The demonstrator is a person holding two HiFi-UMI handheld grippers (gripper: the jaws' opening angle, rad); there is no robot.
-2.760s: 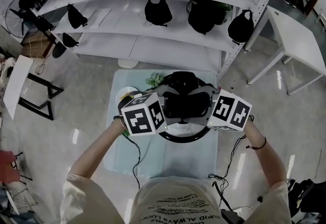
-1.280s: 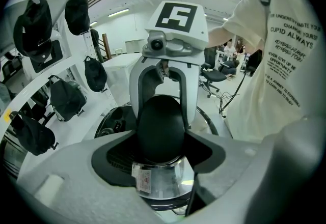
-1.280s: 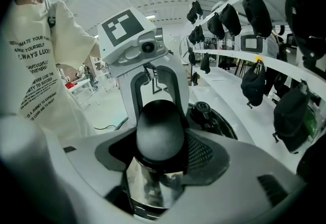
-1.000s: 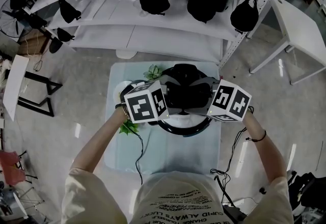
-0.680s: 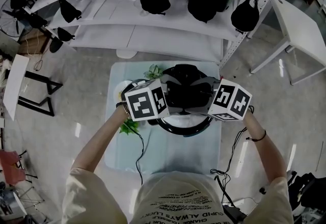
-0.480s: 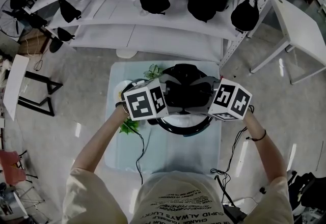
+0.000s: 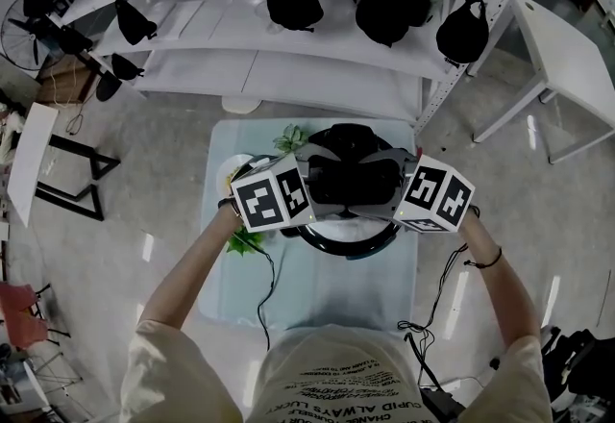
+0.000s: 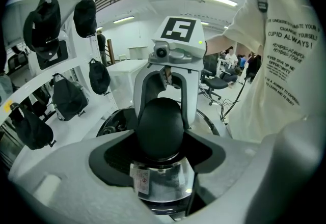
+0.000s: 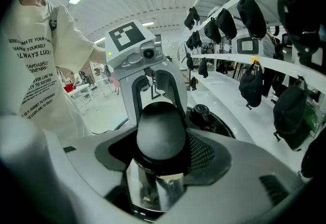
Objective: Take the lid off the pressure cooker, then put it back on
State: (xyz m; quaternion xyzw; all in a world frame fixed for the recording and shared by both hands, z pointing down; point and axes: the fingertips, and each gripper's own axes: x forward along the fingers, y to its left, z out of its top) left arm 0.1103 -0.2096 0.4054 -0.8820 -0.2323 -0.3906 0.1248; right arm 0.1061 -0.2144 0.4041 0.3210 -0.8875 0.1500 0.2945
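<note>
Black and rounded, the knob [image 8: 159,129] of the lid fills the gap between the jaws of your left gripper [image 8: 159,142], and both jaws press against its sides. Just under the jaws a shiny metal collar with a small sticker shows below the knob. Your right gripper [image 9: 161,152] has the same kind of hold: its jaws are closed on the black knob [image 9: 161,136], with bright metal directly beneath them. Each gripper faces the other straight across the knob. The right gripper [image 8: 170,65] rises immediately beyond your left jaws, and the left gripper [image 9: 147,70] immediately beyond your right jaws. Past the right jaws and a little to their right, a valve [image 9: 201,113] stands on the dark top of the lid [image 9: 219,126]. From the head view, the left gripper [image 7: 327,186] and right gripper [image 7: 373,186] meet over the lid [image 7: 348,137], which sits above the cooker pot. The pot's round rim [image 7: 348,250] shows below the jaws, on your side. Whether the lid is seated on the pot or raised off it cannot be told. The pot stands on the pale desk [image 7: 317,291], and green leaves [image 7: 290,137] lie just beyond your left jaws.
</note>
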